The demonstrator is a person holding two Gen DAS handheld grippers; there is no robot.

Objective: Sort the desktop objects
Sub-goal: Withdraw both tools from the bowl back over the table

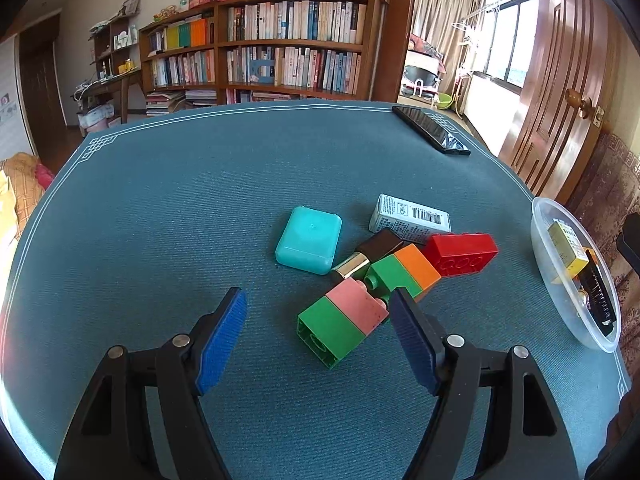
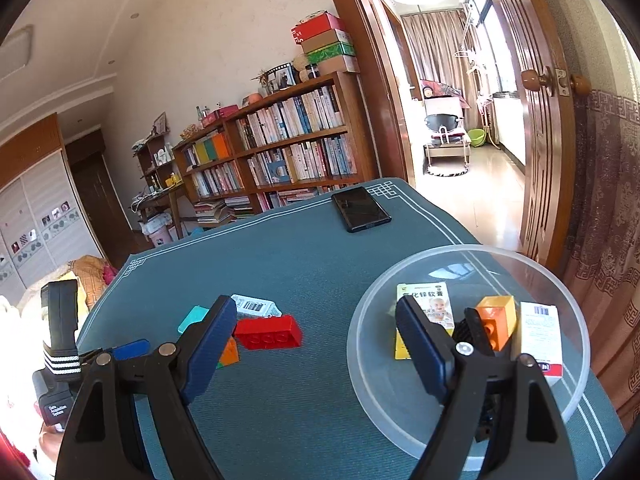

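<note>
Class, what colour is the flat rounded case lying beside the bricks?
Turquoise; the case shows best in the left wrist view.

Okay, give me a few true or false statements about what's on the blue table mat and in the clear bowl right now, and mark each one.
1. The red plastic building brick lies inside the clear plastic bowl. False: it lies on the blue table mat.
2. The black smartphone lies near the mat's far corner. True.
3. The left gripper is shut on the turquoise plastic case. False: it is open, holding nothing.
4. An orange building block sits in the bowl. True.
5. The right gripper is open. True.
</note>
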